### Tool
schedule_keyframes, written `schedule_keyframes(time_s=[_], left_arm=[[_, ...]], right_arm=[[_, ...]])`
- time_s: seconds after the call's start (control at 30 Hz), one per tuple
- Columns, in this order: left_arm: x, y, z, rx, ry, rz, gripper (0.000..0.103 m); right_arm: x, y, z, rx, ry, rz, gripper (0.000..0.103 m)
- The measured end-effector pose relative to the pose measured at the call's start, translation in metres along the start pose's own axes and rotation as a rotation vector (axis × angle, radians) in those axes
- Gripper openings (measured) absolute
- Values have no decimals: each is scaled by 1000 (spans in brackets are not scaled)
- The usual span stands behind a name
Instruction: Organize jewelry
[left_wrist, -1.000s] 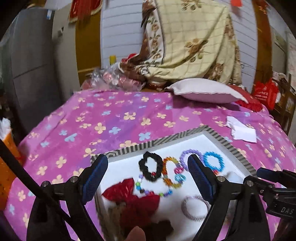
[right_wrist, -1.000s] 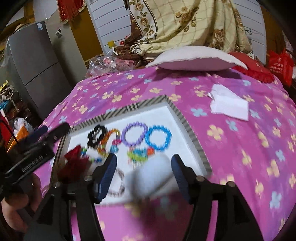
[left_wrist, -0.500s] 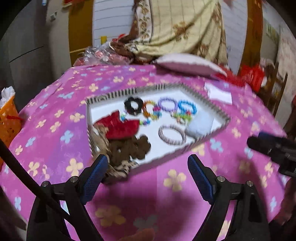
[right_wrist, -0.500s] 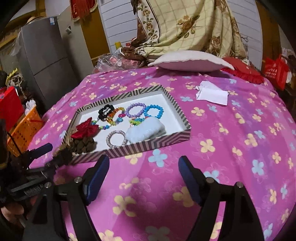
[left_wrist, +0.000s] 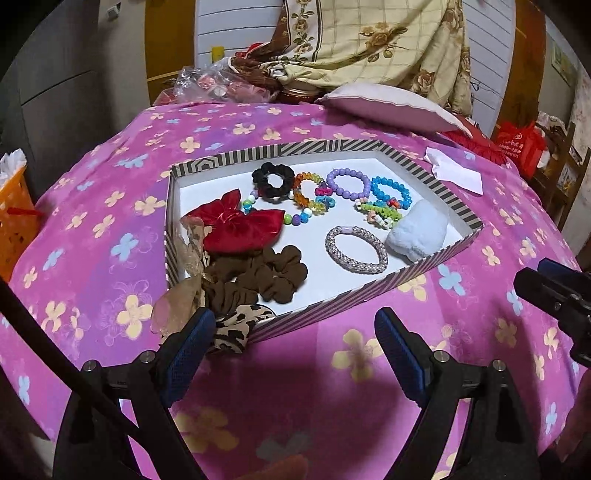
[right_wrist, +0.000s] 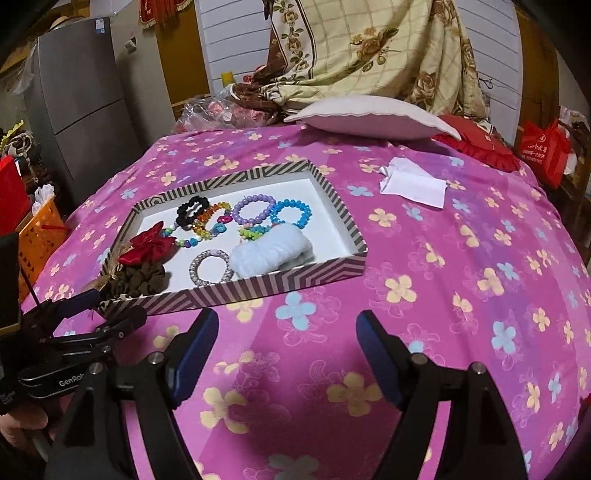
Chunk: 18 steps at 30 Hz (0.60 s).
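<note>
Now both tools hang empty before the tray

On the bed's pink flowered cover, the striped tray (left_wrist: 436, 262) holds bead bracelets (left_wrist: 349, 183), scrunchies (left_wrist: 269, 180) and a red bow (left_wrist: 236, 225). Left tool (left_wrist: 295, 354) and right tool (right_wrist: 286, 354) stand spread wide, nothing between their pads, near the tray's front edge

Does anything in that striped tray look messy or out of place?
Yes. At the near left corner of the striped tray, a leopard-print scrunchie and a sheer tan one spill over the rim onto the bedspread. The bracelets farther back sit in a row, wholly inside.
</note>
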<state>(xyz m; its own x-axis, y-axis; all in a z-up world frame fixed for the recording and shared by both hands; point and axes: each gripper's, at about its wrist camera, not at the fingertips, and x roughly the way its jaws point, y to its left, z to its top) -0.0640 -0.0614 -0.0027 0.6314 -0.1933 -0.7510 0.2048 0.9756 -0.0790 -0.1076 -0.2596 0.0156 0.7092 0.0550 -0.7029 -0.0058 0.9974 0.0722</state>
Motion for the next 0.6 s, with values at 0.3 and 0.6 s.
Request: schedule_keyframes(time_s=[0.3,0.6], left_arm=[[-4,3,-3,-6,-2,23,74],[-39,0,-8,10,-12,63,74]], right_arm=[[5,2,6,-4,-16,-15,80],[-7,-1,6,40,-59,43,80]])
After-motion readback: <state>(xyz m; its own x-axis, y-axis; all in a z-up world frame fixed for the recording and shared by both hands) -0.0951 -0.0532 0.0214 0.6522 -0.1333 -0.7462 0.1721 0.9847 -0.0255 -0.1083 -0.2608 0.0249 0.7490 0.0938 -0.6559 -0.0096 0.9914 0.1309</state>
